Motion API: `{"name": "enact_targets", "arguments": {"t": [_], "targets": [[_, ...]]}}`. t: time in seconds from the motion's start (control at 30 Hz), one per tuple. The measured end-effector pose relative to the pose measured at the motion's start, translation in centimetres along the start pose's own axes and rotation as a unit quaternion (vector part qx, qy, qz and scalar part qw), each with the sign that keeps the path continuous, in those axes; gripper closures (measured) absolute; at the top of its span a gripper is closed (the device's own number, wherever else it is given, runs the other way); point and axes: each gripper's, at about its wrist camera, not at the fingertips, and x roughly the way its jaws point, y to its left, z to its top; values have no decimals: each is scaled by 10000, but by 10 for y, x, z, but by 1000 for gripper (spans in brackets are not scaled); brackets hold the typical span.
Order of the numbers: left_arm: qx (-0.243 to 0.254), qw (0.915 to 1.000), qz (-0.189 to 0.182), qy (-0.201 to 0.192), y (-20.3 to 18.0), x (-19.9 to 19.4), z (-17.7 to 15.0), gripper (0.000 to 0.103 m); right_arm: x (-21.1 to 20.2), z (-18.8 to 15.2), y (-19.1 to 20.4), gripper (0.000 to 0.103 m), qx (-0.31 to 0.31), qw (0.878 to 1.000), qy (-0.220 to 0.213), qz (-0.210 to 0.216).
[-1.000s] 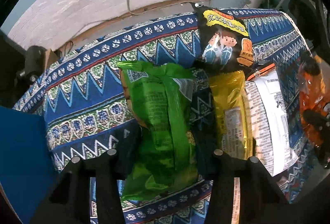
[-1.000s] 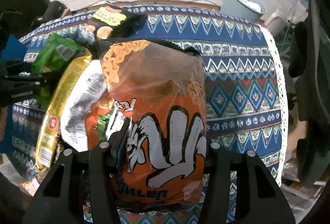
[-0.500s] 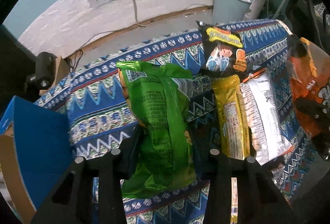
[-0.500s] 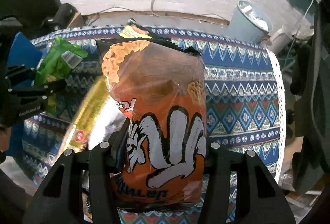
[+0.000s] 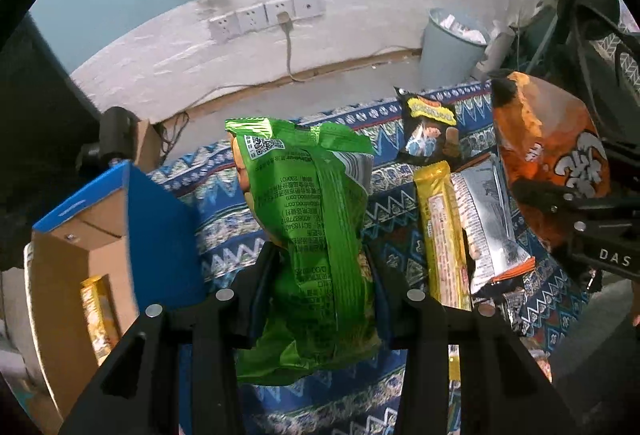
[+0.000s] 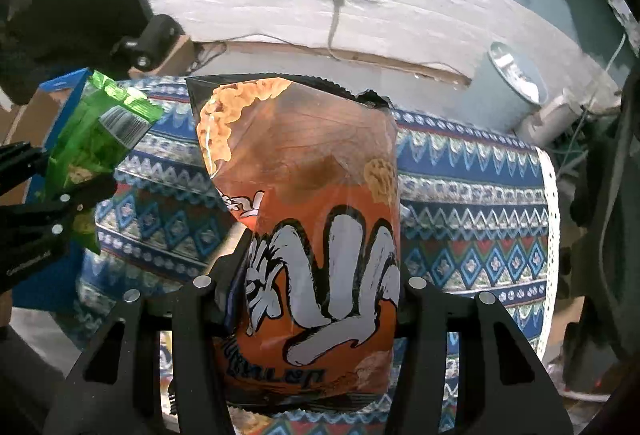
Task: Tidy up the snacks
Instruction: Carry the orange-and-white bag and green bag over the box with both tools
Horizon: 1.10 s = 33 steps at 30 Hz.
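My left gripper (image 5: 320, 275) is shut on a green snack bag (image 5: 312, 219) and holds it above the patterned tablecloth (image 5: 224, 231). The same bag shows at the left of the right wrist view (image 6: 96, 143). My right gripper (image 6: 320, 275) is shut on an orange snack bag (image 6: 312, 219), held above the cloth; it also shows at the right of the left wrist view (image 5: 552, 155). On the cloth lie a black bag (image 5: 430, 131), a yellow bar (image 5: 442, 235) and a silver packet (image 5: 490, 227). An open blue cardboard box (image 5: 160, 235) stands at the left with a yellow packet (image 5: 96, 319) inside.
A grey waste bin (image 5: 452, 47) stands behind the table by the wall. Wall sockets (image 5: 268, 15) with a cable hang above the table's far edge. A dark object (image 5: 108, 139) sits at the back left. The cloth's lace edge (image 6: 548, 219) marks the table's right side.
Both grippers have risen with their bags, and the table now lies lower in both views. The blue box has come into view at the left.
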Motion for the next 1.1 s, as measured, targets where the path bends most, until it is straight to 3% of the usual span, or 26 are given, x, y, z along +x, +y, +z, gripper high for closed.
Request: {"name": "enact_targets", "arguments": {"t": [0.47, 1.1], "targets": [[-473, 9977, 240, -422, 55, -57, -30, 60, -42, 24, 72, 52, -555, 9966, -480, 381], [-1283, 9858, 833, -690, 147, -99, -85, 60, -47, 42, 191, 52, -1401, 9847, -478, 918]]}}
